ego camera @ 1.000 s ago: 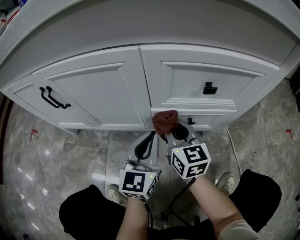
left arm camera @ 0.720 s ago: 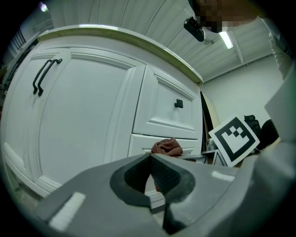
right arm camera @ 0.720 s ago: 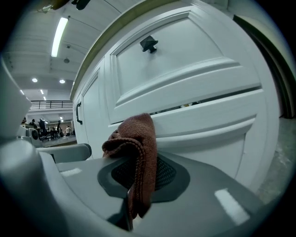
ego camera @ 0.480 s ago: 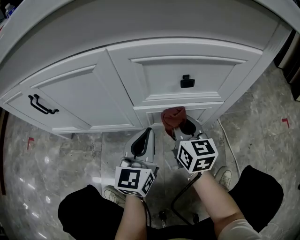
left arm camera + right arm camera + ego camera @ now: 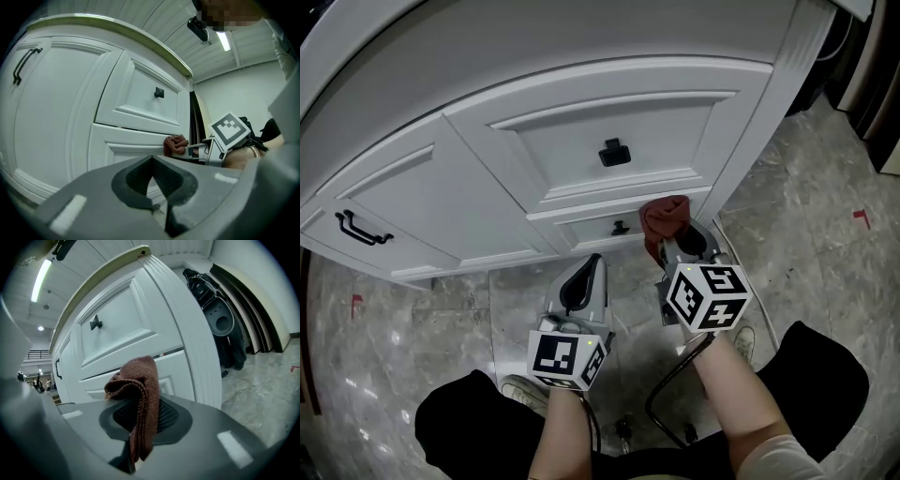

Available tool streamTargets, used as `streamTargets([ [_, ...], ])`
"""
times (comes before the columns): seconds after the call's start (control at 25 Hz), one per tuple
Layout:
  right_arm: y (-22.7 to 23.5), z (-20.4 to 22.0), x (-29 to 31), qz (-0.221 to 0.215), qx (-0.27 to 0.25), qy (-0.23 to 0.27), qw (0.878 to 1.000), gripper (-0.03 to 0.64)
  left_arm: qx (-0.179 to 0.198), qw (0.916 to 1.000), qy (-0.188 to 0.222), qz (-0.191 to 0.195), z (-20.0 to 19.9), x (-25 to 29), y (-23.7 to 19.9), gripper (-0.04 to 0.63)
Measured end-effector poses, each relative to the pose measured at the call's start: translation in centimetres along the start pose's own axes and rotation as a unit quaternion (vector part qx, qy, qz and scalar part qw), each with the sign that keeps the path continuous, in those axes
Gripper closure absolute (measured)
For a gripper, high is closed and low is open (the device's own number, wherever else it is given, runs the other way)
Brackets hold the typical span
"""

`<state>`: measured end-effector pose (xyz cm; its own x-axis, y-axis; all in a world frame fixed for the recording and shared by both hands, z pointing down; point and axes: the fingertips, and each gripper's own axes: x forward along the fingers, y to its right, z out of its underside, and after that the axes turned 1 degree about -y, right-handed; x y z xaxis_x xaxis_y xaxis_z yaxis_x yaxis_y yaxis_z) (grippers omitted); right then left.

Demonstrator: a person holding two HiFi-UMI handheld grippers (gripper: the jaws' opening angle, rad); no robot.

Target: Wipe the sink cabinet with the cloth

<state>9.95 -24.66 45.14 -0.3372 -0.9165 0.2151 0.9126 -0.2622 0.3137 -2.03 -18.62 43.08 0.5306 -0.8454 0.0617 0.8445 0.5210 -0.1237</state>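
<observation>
Right gripper (image 5: pixel 682 246) clamps cloth (image 5: pixel 664 217) against sink cabinet (image 5: pixel 478 183); left gripper (image 5: pixel 591 268) closed, empty.

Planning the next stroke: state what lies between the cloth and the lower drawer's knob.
Nothing: bare white drawer front separates cloth and knob, per the head view.

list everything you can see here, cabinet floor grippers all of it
sink cabinet: one, white, fills the upper head view
square knobs: two, black, one on each drawer front
bar handle: one, black, on the left door
cloth: one, reddish-brown, at the lower drawer's right end
floor: one, grey marble, below the cabinet
tape marks: two, red, far left and far right on the floor
cable: one, black, looping beside the right forearm
shoes: two, pale, on the floor
left gripper: one, grey, shut, empty
right gripper: one, grey, shut on the cloth
forearms: two, bottom centre
</observation>
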Motion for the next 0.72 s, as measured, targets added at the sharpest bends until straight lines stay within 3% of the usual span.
streamTargets([
  [0.32,4.2,-1.5,-2.1,0.045,0.017,0.023,0.999,0.535,-0.008,0.9999,-0.005,0.008,0.7,0.7,1.7,0.595],
  [0.48,5.2,-2.3,-3.5,0.076,-0.023,0.032,0.996,0.537,-0.005,0.9998,-0.014,0.016,1.9,1.0,2.2,0.595],
  [0.72,-0.3,0.9,-2.5,0.002,-0.028,0.011,1.000,0.537,0.005,0.9995,-0.030,-0.011,2.9,-0.4,-0.6,0.595],
])
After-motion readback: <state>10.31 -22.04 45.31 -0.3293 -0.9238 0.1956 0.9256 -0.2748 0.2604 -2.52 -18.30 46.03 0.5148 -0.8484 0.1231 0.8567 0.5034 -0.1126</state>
